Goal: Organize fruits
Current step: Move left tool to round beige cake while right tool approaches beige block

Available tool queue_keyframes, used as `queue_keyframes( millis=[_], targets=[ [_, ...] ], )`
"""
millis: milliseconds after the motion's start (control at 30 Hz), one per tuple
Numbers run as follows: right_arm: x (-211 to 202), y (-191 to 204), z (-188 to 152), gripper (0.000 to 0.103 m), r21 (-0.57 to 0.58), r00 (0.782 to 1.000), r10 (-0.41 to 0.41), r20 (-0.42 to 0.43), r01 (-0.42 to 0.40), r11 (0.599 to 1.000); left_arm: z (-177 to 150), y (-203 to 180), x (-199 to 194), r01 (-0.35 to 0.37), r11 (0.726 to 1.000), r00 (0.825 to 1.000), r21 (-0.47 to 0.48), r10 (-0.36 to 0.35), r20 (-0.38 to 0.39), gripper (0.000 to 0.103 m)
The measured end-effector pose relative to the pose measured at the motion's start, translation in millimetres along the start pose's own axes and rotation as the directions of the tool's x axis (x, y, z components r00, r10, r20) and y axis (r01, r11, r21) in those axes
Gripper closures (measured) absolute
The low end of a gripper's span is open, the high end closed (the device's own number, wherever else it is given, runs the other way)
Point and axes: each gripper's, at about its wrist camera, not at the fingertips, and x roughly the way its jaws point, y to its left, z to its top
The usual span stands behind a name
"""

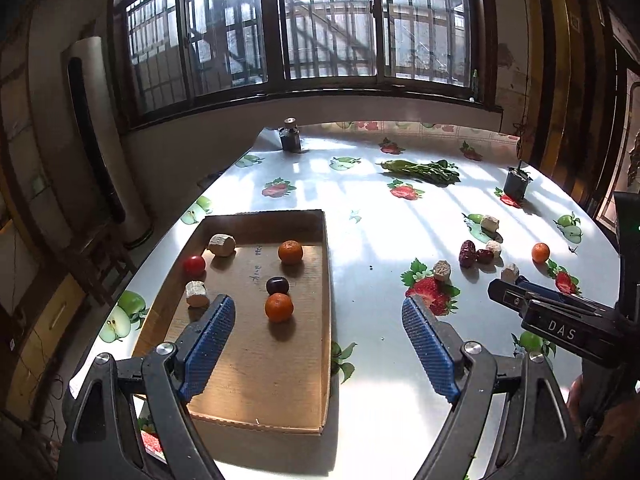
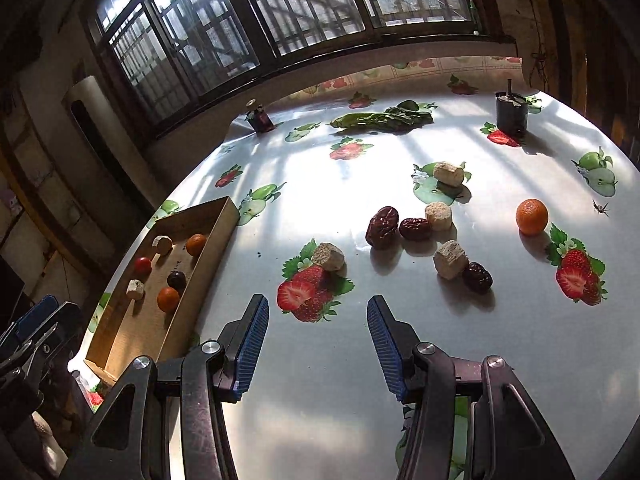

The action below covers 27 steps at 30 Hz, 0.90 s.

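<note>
Risks first, quick pass. My left gripper [image 1: 318, 344] hangs wide and empty over the near end of the box [image 1: 326, 320], right gripper [image 2: 318, 342] also spread and empty above bare table [image 2: 400, 152]. Box already has two oranges [image 1: 279, 307], a tomato [image 1: 194, 265], a dark fruit [image 1: 277, 285] and two pale chunks [image 1: 195, 294]. Left to move, all well to the right of the box: orange [image 2: 531, 216], three dates [image 2: 383, 227] and four chunks [image 2: 451, 259] scattered on the table. Biggest worry is the cluster: two dates lie touching each other and a chunk sits right against one, another date touches the nearest chunk, so closing on one could nudge or drag a neighbour, or I pinch two at once. Orange is round and sits near the right edge of the table; a sloppy off-centre close could squirt it out and send it rolling off. Dates look wrinkled and low, so fingers may skid on the glossy cloth and miss. Glare on the table washes out shadows, so I may misjudge height. Also both grippers sit close together; crossing to the box could clip the left one. Greens [image 2: 382, 118] aren't fruit, I'd leave them.
</note>
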Motion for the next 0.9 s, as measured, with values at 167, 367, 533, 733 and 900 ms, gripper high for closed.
queue_keyframes(
  millis=[167, 367, 533, 733, 900],
  targets=[
    [-8, -13, 2, 0.048, 0.026, 1.0, 0.007, 0.012, -0.008, 1.0, 2, -6, 10, 0.043, 0.999, 0.999, 0.016, -0.042, -0.035, 0.018],
    [-39, -64, 30, 0.047, 0.129, 0.994, -0.054, 0.09, 0.042, 0.991, 21, -9, 32, 0.142, 0.989, 0.986, -0.052, -0.146, -0.082, 0.018],
    [-45, -107, 49, 0.044, 0.205, 0.989, -0.11, 0.094, 0.089, 0.975, 29, -36, 74, 0.212, 0.97, 0.961, -0.114, -0.229, -0.158, 0.018],
    [-20, -137, 45, 0.044, 0.262, 0.994, -0.109, 0.023, 0.1, 0.96, 29, -73, 133, 0.26, 0.95, 0.91, -0.173, -0.301, -0.284, 0.018],
    [15, -136, 38, 0.044, 0.232, 0.996, -0.069, -0.057, 0.08, 0.969, 29, -94, 174, 0.227, 0.963, 0.908, -0.142, -0.262, -0.326, 0.018]
  ],
)
